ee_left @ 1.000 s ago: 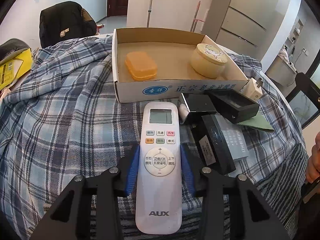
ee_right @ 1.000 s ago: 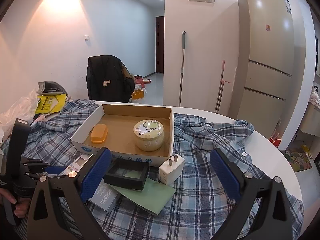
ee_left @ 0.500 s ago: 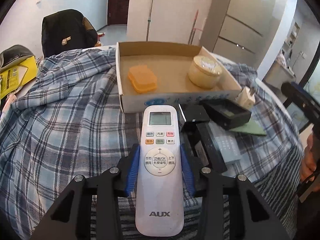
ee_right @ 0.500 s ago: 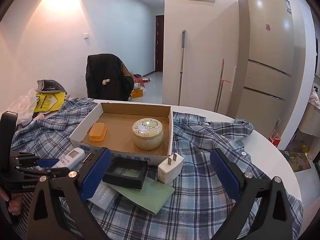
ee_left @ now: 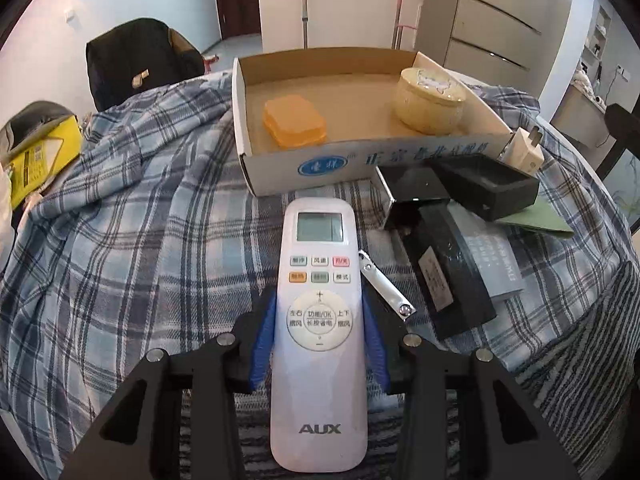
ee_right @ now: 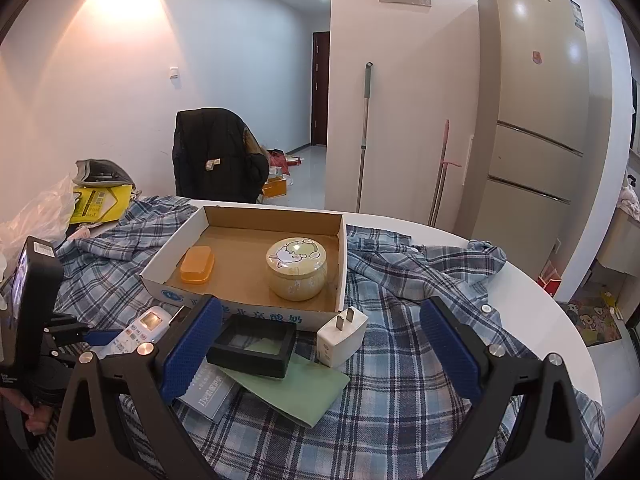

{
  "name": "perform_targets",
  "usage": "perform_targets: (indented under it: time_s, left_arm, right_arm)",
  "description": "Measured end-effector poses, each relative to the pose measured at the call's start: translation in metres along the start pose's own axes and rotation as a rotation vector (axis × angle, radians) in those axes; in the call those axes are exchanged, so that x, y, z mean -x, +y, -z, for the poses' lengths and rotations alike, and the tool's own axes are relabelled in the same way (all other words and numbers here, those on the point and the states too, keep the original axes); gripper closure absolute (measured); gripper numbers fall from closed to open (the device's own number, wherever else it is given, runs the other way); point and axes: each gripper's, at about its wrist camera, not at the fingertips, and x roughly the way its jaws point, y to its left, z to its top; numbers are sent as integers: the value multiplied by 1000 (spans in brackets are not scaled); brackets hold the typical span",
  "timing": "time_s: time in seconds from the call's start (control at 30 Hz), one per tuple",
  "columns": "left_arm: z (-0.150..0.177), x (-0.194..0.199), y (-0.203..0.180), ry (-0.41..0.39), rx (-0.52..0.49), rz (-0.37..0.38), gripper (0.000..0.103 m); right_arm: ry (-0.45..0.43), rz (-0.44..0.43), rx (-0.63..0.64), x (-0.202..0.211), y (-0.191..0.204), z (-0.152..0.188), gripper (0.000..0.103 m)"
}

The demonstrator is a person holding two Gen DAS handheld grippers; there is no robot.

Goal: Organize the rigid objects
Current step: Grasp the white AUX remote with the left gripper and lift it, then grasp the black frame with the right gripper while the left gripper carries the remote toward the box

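The left gripper (ee_left: 319, 338) clamped a white AUX remote (ee_left: 319, 320) above the plaid cloth (ee_left: 132, 240). Ahead, a cardboard box (ee_left: 272, 168) held an orange soap case (ee_left: 294, 121) and a cream lidded jar (ee_left: 430, 100).

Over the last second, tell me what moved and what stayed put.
The left tool, shut on the AUX remote, lifted it off the plaid cloth toward the cardboard box, uncovering a metal nail clipper. The right tool kept hanging open above the black tray and white charger. The orange case and cream jar stayed in the box.
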Motion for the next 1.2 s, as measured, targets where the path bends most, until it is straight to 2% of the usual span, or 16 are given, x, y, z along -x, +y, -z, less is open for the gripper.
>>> perform_targets:
  time_s: [0.17, 0.3, 0.33, 0.37, 0.47, 0.67, 0.8, 0.9, 1.03, 1.13, 1.17, 1.2]
  left_arm:
    - [0, 1, -2, -4, -6, 0, 61]
    - [-2, 2, 4, -25, 25, 45, 61]
    - [-3, 4, 7, -40, 37, 55, 61]
    - [-4, 8, 9, -61, 45, 66, 61]
    - [-5, 27, 10, -161, 53, 82, 61]
    - [-3, 62, 13, -373, 91, 80, 61]
    - [-2, 77, 22, -465, 141, 78, 61]
    - [-3, 82, 25, -492, 151, 59, 61]
    - [-2, 83, 25, -484, 149, 54, 61]
    - [-1, 85, 25, -489, 149, 52, 61]
    - [-1, 86, 25, -491, 151, 54, 61]
    - [-1, 86, 25, -492, 152, 57, 61]
  right_arm:
    - [4, 2, -2, 0, -1, 0, 4]
    - [-5, 49, -7, -2, -2, -1, 4]
    - [-1, 87, -14, -2, -1, -2, 4]
    - [-3, 85, -17, -1, 1, -4, 4]
    - [19, 22, -36, 1, 8, -12, 4]
    - [175, -32, -48, -24, 26, -14, 10]
    - [290, -71, -81, -47, 31, -5, 11]
    - [358, -74, -101, -64, 36, 1, 11]
    - [395, -51, -54, -81, 47, 6, 11]
    - [449, -63, -97, -95, 42, 12, 11]
    - [453, -52, -100, -97, 41, 13, 12]
    - [455, -42, -101, -99, 40, 15, 18]
